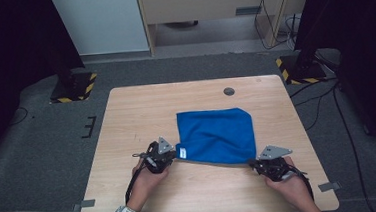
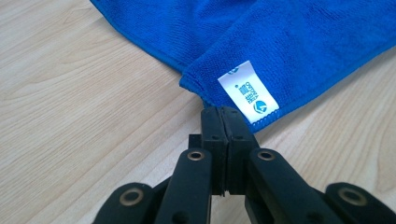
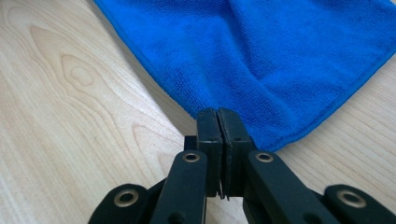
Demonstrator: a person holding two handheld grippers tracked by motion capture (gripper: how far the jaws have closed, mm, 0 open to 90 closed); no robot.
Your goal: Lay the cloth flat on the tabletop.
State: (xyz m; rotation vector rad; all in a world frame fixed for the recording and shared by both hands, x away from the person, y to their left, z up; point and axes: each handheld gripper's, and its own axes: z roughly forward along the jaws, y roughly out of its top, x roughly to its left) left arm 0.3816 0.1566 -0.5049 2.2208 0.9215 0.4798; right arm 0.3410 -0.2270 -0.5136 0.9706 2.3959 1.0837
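Overhead, the blue cloth [image 1: 217, 135] lies on the wooden table [image 1: 127, 120], its near corners pinched by the left gripper [image 1: 172, 154] and right gripper [image 1: 254, 164]. Left gripper view: jaws clamped on a corner beside the white label [image 2: 248, 92]. Right gripper view: jaws closed tight on the other corner.

A lab or test room: a light wooden table [image 1: 141, 114] stands on grey carpet [image 1: 38, 141], flanked by black stands with yellow-black hazard-striped bases [image 1: 73, 88], loose cables [image 1: 320, 96] trailing across the floor.
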